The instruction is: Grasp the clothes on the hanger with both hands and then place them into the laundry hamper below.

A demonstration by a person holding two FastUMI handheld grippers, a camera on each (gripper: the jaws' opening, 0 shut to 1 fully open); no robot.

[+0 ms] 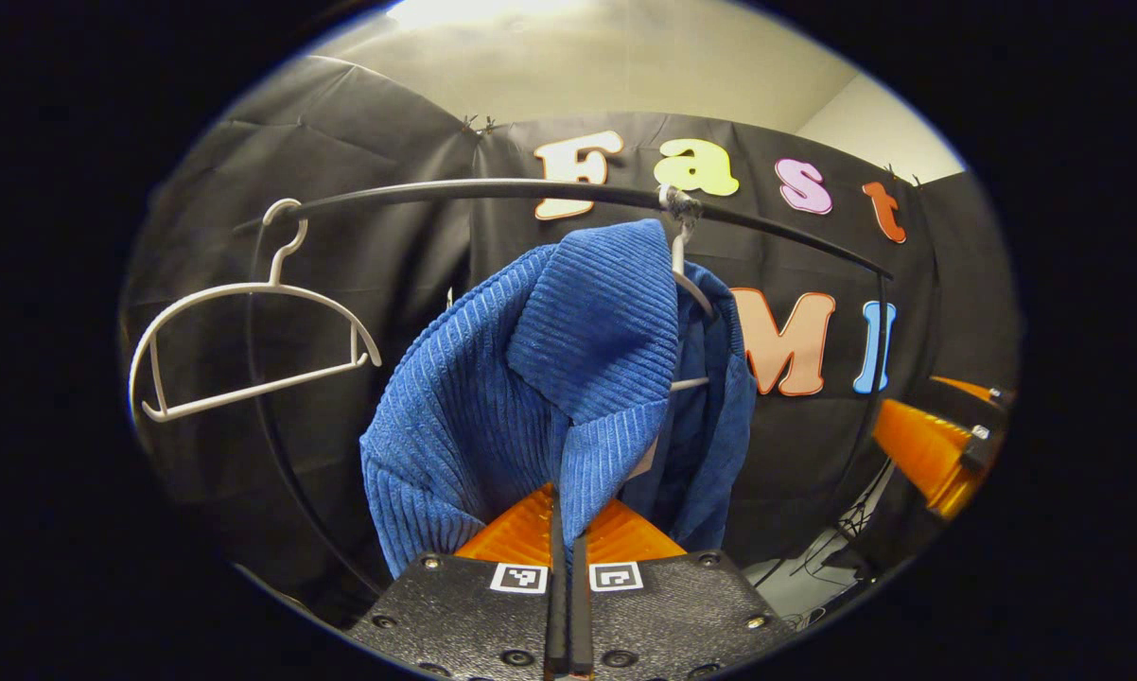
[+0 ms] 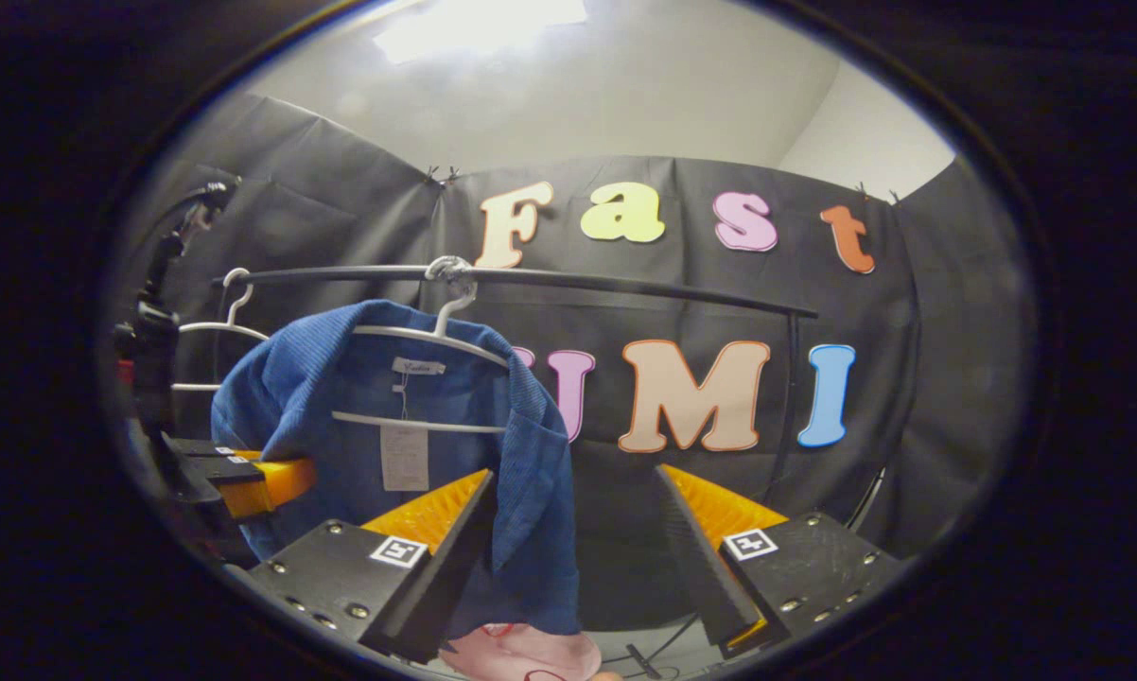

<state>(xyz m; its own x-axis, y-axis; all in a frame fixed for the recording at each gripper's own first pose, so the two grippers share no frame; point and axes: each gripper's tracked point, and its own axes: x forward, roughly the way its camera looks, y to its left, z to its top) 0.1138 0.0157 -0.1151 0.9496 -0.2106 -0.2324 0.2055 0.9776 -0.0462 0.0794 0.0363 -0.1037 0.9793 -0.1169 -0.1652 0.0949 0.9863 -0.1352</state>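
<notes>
A blue corduroy jacket (image 1: 550, 378) hangs on a white hanger (image 1: 687, 284) from a black rail (image 1: 455, 189). My left gripper (image 1: 568, 501) is shut, with the jacket's front edge pinched between its fingers. In the right gripper view the same jacket (image 2: 341, 445) hangs at the left, and the left gripper (image 2: 275, 482) touches its far side. My right gripper (image 2: 576, 478) is open wide. The jacket's near front edge (image 2: 531, 501) hangs just inside its left finger, and the right finger stands apart from the cloth.
An empty white hanger (image 1: 247, 350) hangs on the rail to the left of the jacket. The right gripper (image 1: 928, 445) shows at the far right of the left gripper view. A pink object (image 2: 531, 654) lies below the jacket. Cables (image 1: 852, 530) trail on the floor.
</notes>
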